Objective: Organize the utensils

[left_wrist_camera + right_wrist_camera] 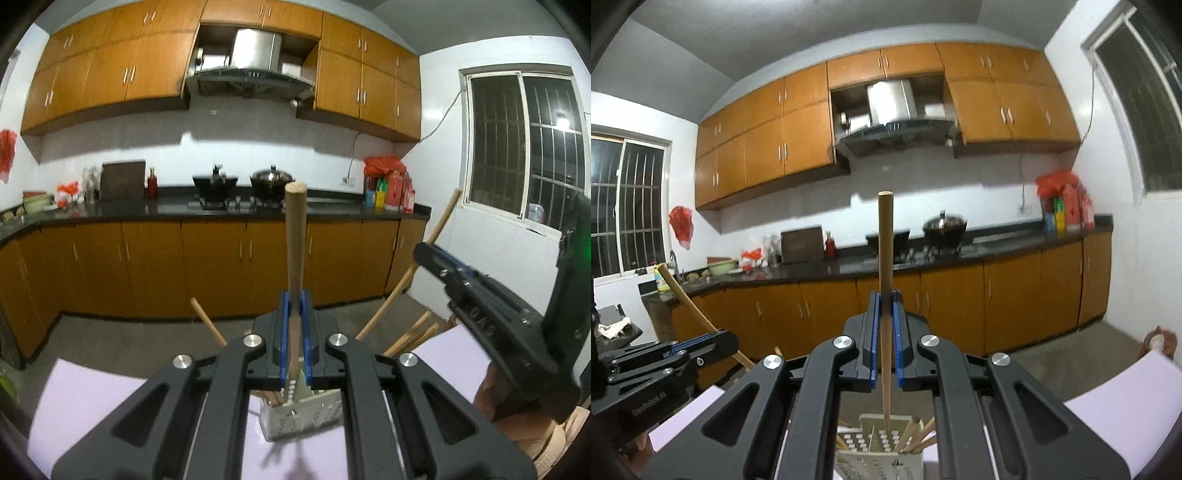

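Chopsticks are being lowered into the perforated metal holder (pixel 882 446), one per gripper, and we are treating this as the insertion step. Left gripper (pixel 294 306) is clenching a wooden chopstick (pixel 295 236) between its blue pads, stick upright, lower end dipping into the holder (pixel 299 417). Right gripper (pixel 885 306) is likewise pinching its own chopstick (pixel 885 258), tip pointing down at the holder's mouth, just above or just inside it; we cannot tell which.

To do it well, we are judging that each stick should be kept vertical, aimed at a free gap, and released only once the tip is well inside.

Other chopsticks (pixel 919 432) are already leaning out of the holder at angles, so crowding is the risk. The holder is standing on a pale lilac sheet (pixel 92 406) whose edges are near on both sides. Both grippers are working close together, so room between them is tight; above the holder it is open.
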Demonstrator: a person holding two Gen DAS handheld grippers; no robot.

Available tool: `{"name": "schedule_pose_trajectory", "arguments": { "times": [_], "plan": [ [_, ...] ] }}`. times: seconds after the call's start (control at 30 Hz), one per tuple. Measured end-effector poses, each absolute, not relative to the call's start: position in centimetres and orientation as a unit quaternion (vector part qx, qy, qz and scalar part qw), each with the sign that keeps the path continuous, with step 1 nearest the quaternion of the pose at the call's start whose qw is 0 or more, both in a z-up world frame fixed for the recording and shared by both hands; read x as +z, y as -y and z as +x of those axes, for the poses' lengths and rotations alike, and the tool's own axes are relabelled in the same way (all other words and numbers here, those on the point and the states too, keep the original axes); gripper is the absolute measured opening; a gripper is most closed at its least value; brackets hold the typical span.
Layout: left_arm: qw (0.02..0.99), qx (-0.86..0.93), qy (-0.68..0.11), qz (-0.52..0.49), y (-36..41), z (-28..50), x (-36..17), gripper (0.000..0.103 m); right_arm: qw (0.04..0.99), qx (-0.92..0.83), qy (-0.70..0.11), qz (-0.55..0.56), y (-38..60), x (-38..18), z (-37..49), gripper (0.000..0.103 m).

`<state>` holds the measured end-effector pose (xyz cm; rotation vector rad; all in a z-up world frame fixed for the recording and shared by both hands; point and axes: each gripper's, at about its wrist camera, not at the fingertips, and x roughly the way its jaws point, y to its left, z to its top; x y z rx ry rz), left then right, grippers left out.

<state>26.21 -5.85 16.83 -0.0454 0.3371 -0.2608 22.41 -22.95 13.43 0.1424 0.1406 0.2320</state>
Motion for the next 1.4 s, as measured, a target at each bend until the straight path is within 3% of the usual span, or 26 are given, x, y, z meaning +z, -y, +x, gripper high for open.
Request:
{"name": "schedule_pose_trajectory", "arguments": {
  "times": [0.27,0.3,0.4,0.57,0.63,0.77,0.83,0.87,0.93,1.0,1.03,1.4],
  "plan": [
    [0.969,-0.134,-0.203,-0.038,5.7,28.0,13.5,0.008,0.982,0.126,-0.127,0.063,22.2,10.9,23.7,0.008],
    [0.969,-0.134,-0.205,-0.040,5.7,28.1,13.4,0.010,0.981,0.128,-0.130,0.064,22.1,10.9,23.8,0.012],
    [0.969,-0.134,-0.204,-0.044,5.5,28.1,13.3,0.021,0.982,0.124,-0.126,0.065,22.3,11.2,23.5,0.037],
    [0.970,-0.133,-0.197,-0.052,4.9,27.5,13.5,0.026,0.984,0.123,-0.111,0.062,22.7,12.4,22.5,0.038],
    [0.971,-0.131,-0.190,-0.056,4.5,26.8,13.9,0.031,0.985,0.122,-0.103,0.060,23.1,13.0,21.7,0.045],
    [0.976,-0.124,-0.172,-0.058,3.8,24.5,14.9,0.047,0.988,0.117,-0.085,0.062,24.2,13.9,19.5,0.058],
    [0.979,-0.116,-0.160,-0.050,3.4,22.7,15.1,0.056,0.989,0.111,-0.078,0.062,24.7,14.2,18.0,0.070],
    [0.980,-0.112,-0.156,-0.045,3.2,22.0,15.2,0.063,0.990,0.108,-0.075,0.059,24.9,14.3,17.1,0.074],
    [0.984,-0.097,-0.144,-0.031,2.8,19.8,15.0,0.077,0.991,0.102,-0.072,0.050,25.1,14.3,15.4,0.093],
    [0.987,-0.085,-0.135,-0.021,2.6,17.9,14.7,0.094,0.993,0.094,-0.064,0.037,25.1,14.0,13.8,0.099],
    [0.988,-0.078,-0.132,-0.016,2.5,16.6,14.3,0.097,0.994,0.086,-0.061,0.028,25.0,13.7,12.9,0.101],
    [0.988,-0.028,-0.151,0.025,2.3,8.7,8.2,0.099,0.991,0.055,-0.122,-0.002,23.9,8.1,7.5,0.101]
  ]
}}
